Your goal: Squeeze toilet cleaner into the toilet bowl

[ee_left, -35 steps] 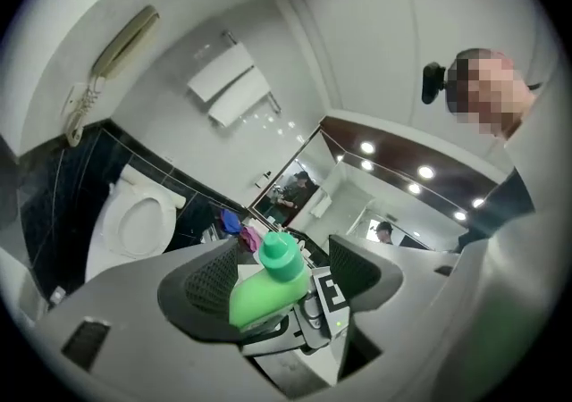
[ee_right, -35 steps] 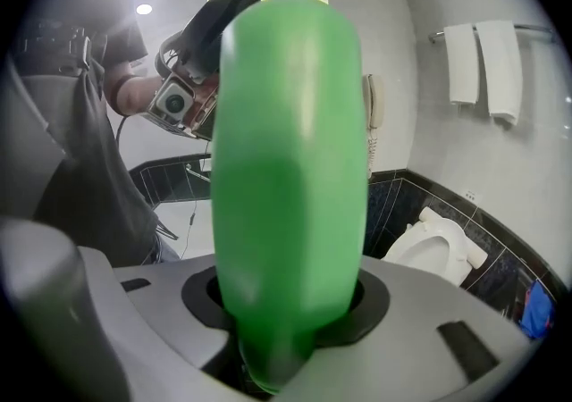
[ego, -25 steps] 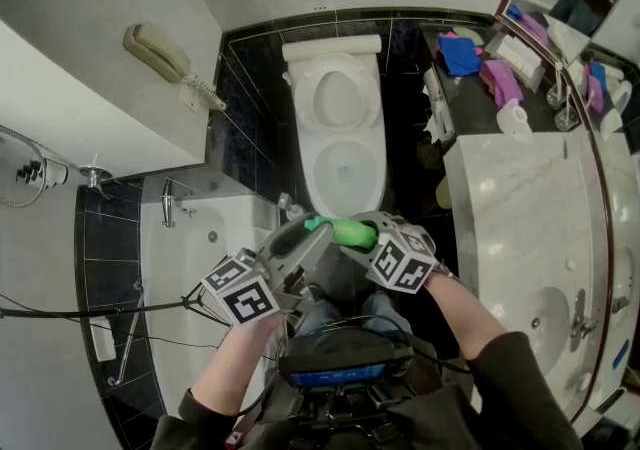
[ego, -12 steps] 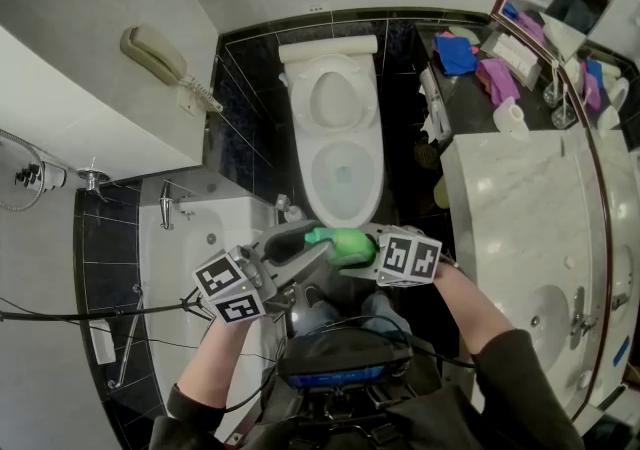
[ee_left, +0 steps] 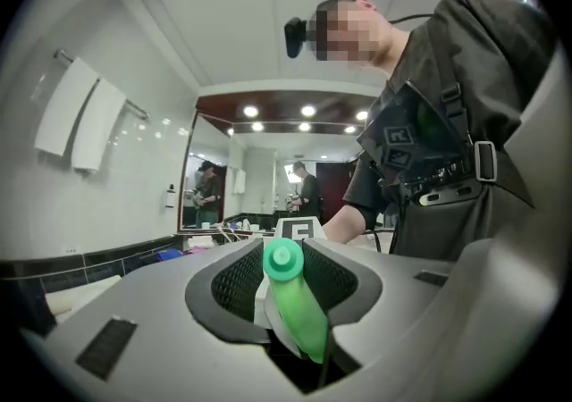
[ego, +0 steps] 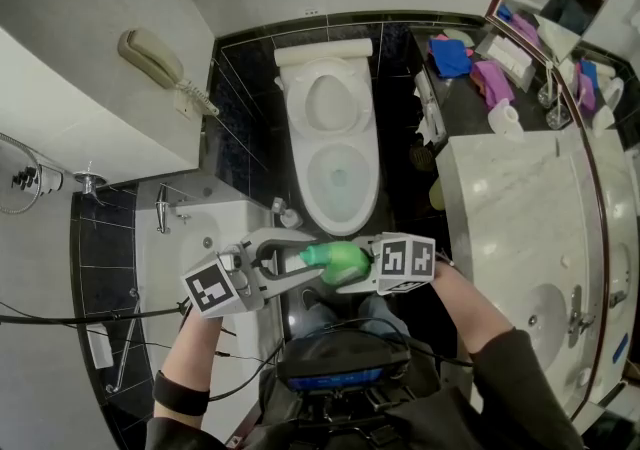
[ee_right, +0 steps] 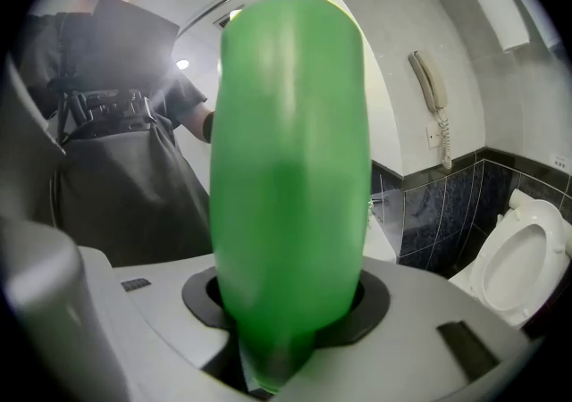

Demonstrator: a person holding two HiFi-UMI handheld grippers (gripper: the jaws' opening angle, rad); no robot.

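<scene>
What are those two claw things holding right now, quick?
Left gripper: fingers closed on the capped neck of the green toilet cleaner bottle.
Right gripper: fingers closed on the same bottle's body.

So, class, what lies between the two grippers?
The green cleaner bottle: right gripper clamps its body, left gripper its neck. The head view shows it.
</scene>
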